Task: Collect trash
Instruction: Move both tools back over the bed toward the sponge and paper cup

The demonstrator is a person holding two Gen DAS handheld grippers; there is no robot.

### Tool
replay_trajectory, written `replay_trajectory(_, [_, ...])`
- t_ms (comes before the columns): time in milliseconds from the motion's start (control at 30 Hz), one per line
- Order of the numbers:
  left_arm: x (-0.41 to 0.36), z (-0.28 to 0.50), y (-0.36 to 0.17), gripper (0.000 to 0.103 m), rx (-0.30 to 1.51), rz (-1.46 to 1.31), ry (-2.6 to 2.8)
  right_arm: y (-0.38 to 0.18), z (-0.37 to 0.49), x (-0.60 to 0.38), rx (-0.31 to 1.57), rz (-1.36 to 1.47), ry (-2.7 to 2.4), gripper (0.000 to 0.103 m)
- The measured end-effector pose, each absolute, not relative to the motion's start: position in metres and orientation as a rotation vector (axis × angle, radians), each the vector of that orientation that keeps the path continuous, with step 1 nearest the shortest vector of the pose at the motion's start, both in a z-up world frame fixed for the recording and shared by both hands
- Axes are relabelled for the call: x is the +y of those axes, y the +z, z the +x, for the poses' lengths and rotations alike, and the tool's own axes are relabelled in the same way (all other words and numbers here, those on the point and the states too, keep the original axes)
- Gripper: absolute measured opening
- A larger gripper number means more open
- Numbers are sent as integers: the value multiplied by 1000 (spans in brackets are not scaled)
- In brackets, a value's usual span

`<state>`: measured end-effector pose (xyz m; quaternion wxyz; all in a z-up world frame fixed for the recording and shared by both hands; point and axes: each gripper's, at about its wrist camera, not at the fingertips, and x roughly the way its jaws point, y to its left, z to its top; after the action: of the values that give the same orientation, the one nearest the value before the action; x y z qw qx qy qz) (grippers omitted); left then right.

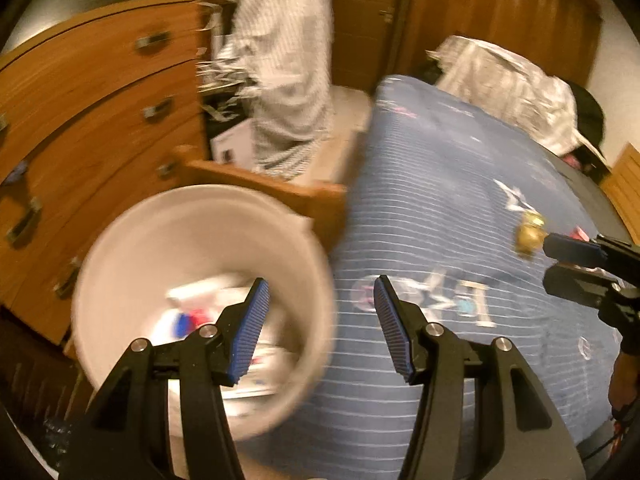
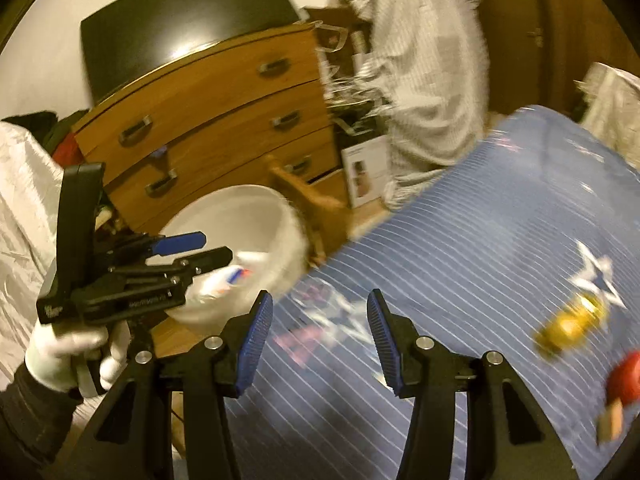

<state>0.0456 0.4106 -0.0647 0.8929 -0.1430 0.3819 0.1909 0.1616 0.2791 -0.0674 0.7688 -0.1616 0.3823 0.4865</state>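
Both grippers, left (image 1: 320, 328) and right (image 2: 318, 338), partly open and empty over striped blue bedcover (image 1: 440, 208); white bin (image 1: 132, 240) holds wrappers, gold wrapper (image 2: 570, 326) on cover.

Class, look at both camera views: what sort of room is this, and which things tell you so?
Most likely a bedroom: a bed with a blue striped cover, a wooden chest of drawers, and pale clothing hanging by a wooden wardrobe.
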Motion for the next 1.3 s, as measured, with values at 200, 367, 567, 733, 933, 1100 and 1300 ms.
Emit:
replay_trajectory(200, [338,86,-76,52,820,-268,241,-71,210,120,800,-260,856,51])
replay_trajectory(367, [285,113,-91,52,860,-248,140,-99,262,-5,815,-202,617,54])
replay_trajectory(567, [237,141,-107,52,912,-225,75,-148,311,-72,869,-157,525,57])
replay_trajectory(733, [210,156,-114,56,942,-212,57,-161,328,-48,868,-156,586,60])
replay_trajectory(933, [190,175,-122,56,977,-199,46,-139,299,-24,855,-159,825,66])
replay_trajectory(1100, [157,199,-122,59,980,-179,-16,-129,280,-71,836,-97,783,66])
replay_trajectory(1300, [105,241,-138,59,1017,-223,-117,-128,260,-133,816,-104,703,67])
